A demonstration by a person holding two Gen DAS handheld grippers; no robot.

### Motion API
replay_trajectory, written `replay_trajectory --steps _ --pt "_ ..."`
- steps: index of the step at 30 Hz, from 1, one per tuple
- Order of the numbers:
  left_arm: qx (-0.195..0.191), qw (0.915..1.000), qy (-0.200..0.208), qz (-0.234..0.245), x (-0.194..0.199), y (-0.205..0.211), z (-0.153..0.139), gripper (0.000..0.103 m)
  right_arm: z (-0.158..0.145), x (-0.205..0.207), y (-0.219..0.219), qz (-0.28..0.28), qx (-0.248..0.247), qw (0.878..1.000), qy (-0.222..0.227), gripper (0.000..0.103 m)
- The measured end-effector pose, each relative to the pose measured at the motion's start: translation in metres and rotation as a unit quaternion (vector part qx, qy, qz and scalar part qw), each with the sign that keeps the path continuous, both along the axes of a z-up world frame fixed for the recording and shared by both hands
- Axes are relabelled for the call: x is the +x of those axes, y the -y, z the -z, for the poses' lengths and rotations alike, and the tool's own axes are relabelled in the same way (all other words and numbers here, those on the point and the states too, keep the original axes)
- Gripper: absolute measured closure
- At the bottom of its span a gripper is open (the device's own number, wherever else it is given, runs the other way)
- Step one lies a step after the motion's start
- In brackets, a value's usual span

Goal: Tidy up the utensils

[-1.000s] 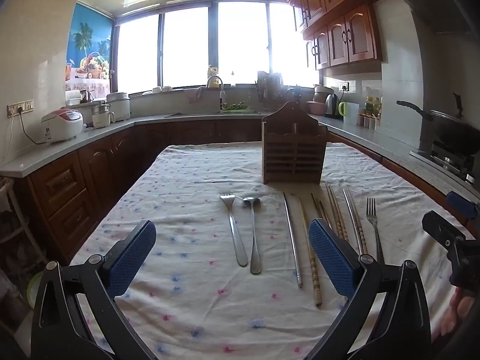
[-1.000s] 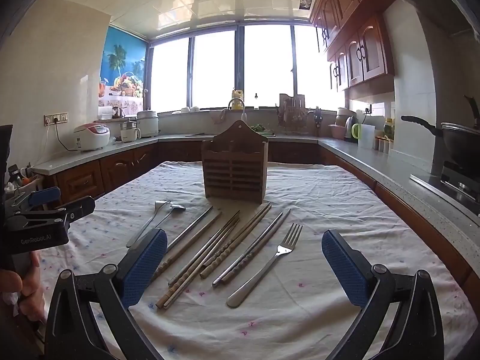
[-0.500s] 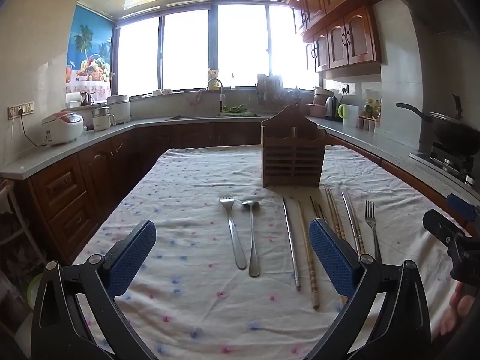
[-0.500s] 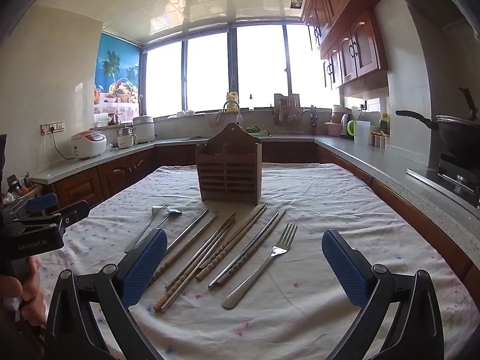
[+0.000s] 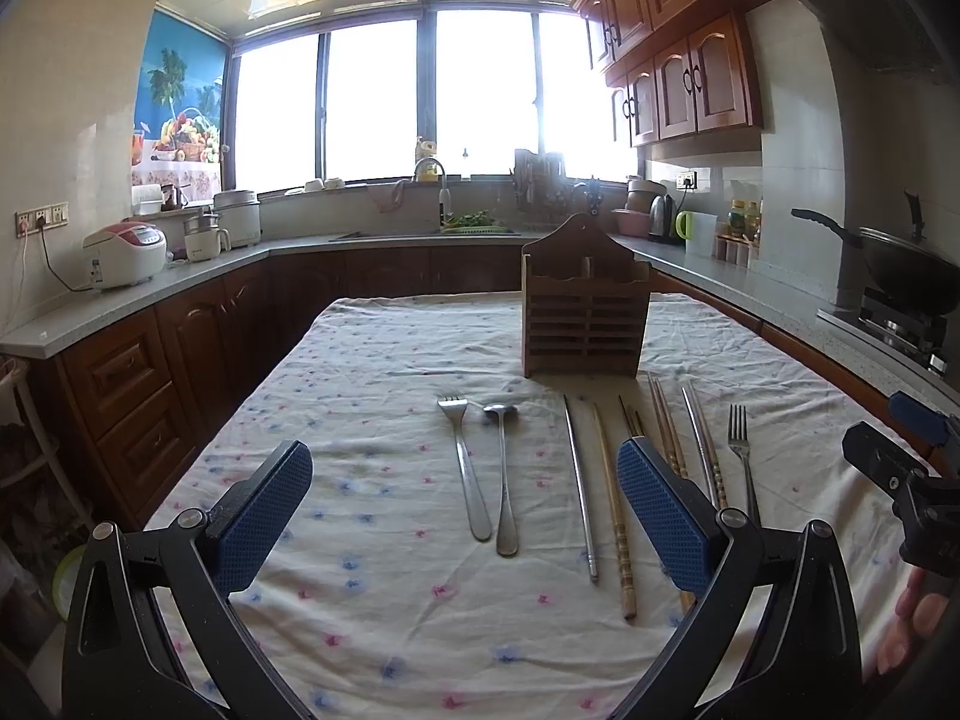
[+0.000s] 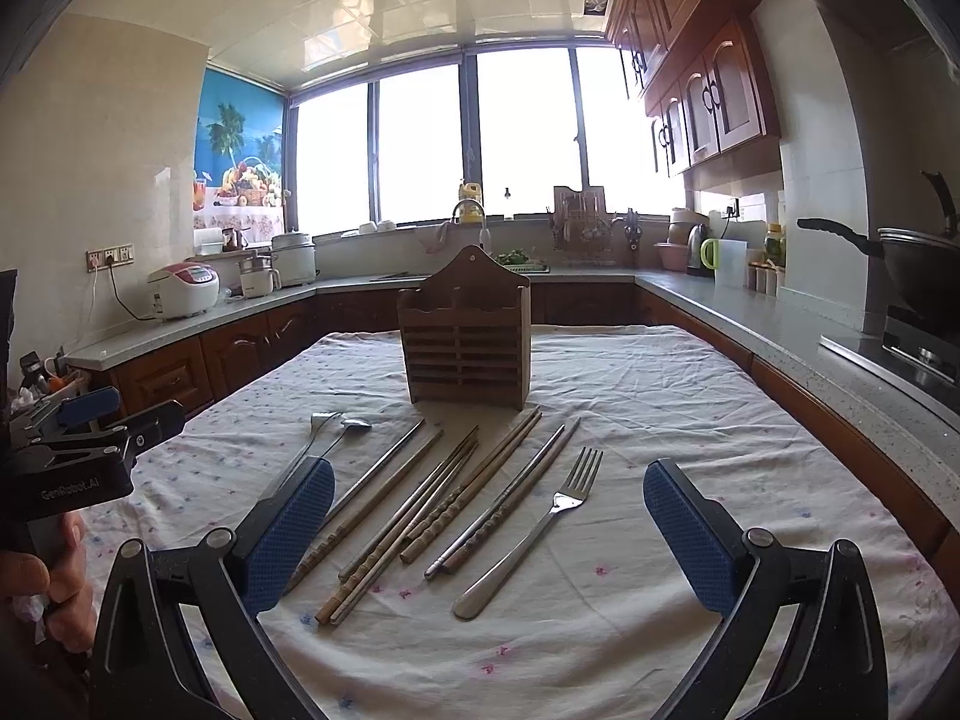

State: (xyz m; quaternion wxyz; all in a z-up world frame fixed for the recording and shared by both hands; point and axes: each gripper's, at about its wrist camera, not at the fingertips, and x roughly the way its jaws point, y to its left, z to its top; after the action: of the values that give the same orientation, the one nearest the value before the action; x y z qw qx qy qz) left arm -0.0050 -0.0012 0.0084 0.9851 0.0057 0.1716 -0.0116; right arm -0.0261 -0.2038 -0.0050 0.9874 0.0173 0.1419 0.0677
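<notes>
Utensils lie in a loose row on the floral tablecloth (image 5: 372, 372), in front of the wooden utensil holder (image 5: 585, 309) that stands upright just above the middle of the left wrist frame. Reading that frame from left to right: the left gripper (image 5: 465, 501) fills the lower part with its blue pads (image 5: 264, 504) spread wide and nothing between them; inside that gap lie a fork (image 5: 465, 468) and a spoon (image 5: 504, 474) side by side, handles toward the camera, then a metal chopstick (image 5: 579, 480) and a wooden chopstick (image 5: 612, 504) a little apart from each other. Further right, partly hidden behind the right-hand pad, are more chopsticks (image 5: 663, 420), and beyond them a second fork (image 5: 741, 456) near the right of the cloth. At the right edge the other tool's black body and a person's fingers show. In the right wrist frame, the left edge holds a hand (image 6: 36, 576) gripping the left tool; the right gripper (image 6: 489, 531) sits at the bottom, its pads likewise far apart and holding nothing. Between them the chopsticks fan out diagonally in the centre, with the second fork at their right, tines pointing up the frame toward the holder. Kitchen counters (image 5: 198, 276) run around the table in the background, below bright windows (image 5: 420, 102).
</notes>
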Motion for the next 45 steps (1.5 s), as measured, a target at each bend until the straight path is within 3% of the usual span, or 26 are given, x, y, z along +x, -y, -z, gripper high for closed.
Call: replay_trajectory --steps 36,45 --pt "-0.008 1.0 -0.004 0.004 0.005 -0.003 0.0 0.0 -0.005 0.001 -0.004 -0.01 0.006 1.0 0.005 0.0" --pt "-0.02 0.9991 -0.034 0.016 0.018 -0.003 -0.001 0.0 -0.009 0.007 -0.002 -0.013 0.013 1.0 -0.004 0.0"
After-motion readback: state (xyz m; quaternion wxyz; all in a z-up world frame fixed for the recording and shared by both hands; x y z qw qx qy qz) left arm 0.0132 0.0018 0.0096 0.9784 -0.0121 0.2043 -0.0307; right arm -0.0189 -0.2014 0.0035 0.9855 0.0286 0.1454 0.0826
